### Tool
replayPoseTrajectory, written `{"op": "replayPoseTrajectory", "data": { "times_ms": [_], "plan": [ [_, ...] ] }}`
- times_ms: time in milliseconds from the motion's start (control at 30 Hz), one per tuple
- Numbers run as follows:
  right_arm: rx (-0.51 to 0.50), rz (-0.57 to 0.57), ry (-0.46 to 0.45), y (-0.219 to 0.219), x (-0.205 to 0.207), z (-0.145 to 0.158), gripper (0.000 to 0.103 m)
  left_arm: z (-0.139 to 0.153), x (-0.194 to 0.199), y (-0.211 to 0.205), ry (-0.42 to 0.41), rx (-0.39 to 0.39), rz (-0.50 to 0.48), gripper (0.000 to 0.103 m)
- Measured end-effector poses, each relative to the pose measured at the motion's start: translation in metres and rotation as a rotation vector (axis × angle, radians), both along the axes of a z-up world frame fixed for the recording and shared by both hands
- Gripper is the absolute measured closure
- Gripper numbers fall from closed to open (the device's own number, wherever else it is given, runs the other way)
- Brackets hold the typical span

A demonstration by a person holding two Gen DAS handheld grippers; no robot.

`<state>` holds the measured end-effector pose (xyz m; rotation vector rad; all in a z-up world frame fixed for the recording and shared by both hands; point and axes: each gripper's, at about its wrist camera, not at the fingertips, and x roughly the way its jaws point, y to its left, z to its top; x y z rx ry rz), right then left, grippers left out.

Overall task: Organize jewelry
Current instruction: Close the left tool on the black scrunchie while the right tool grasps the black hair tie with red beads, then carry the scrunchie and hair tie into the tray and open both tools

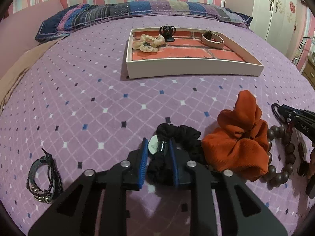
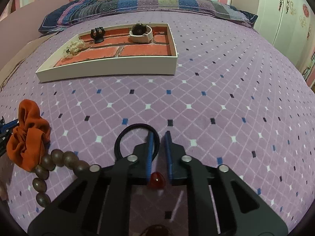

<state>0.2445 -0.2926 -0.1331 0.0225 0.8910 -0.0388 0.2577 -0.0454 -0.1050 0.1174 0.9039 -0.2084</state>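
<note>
My left gripper [image 1: 158,143] is shut on a black fabric scrunchie [image 1: 183,135] with a small pale charm, low on the purple bedspread. An orange scrunchie [image 1: 236,143] [image 2: 29,137] lies just right of it, against a brown wooden bead bracelet [image 1: 290,149] [image 2: 59,157]. My right gripper [image 2: 159,137] [image 1: 280,109] is shut on a thin black hair tie [image 2: 135,125], whose loop sticks out past the left finger. A red bead [image 2: 156,180] shows between the finger bases. A black strap bracelet [image 1: 30,179] lies at the far left.
A white tray [image 1: 193,68] [image 2: 108,68] with a brick-pattern floor sits further up the bed. It holds a cream hair piece [image 1: 149,43], a black claw clip [image 1: 167,32] and a watch [image 2: 140,32]. A patchwork pillow [image 1: 137,11] lies behind; a white wardrobe [image 1: 275,9] stands right.
</note>
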Motion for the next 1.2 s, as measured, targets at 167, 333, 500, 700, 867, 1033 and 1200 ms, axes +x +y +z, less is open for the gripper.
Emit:
{"op": "replayPoseTrajectory", "data": {
  "times_ms": [167,333,500,700,867,1033,1200],
  "plan": [
    [0.021,-0.002,-0.004,-0.007,-0.007,0.002,0.097,0.001,-0.007,0.008,-0.003,-0.028,0.005,0.082],
    [0.029,-0.005,-0.018,-0.007,-0.009,0.001,0.097,0.007,-0.013,0.015,-0.029,-0.034,0.008,0.086],
    [0.025,-0.001,-0.031,-0.005,-0.01,0.001,0.097,0.01,-0.014,0.016,-0.042,-0.066,0.0,0.086],
    [0.031,-0.003,-0.038,-0.007,-0.011,0.002,0.097,0.011,-0.02,0.008,-0.067,-0.046,-0.037,0.086],
    [0.03,0.009,-0.053,-0.007,-0.012,0.005,0.097,0.014,-0.022,0.013,-0.084,-0.053,-0.043,0.086],
    [0.022,0.015,-0.073,-0.006,-0.015,0.008,0.098,0.03,-0.024,0.021,-0.125,-0.077,-0.034,0.086],
    [0.015,0.011,-0.093,-0.01,-0.016,0.016,0.098,0.041,-0.023,0.018,-0.154,-0.073,-0.046,0.086]
  ]
}}
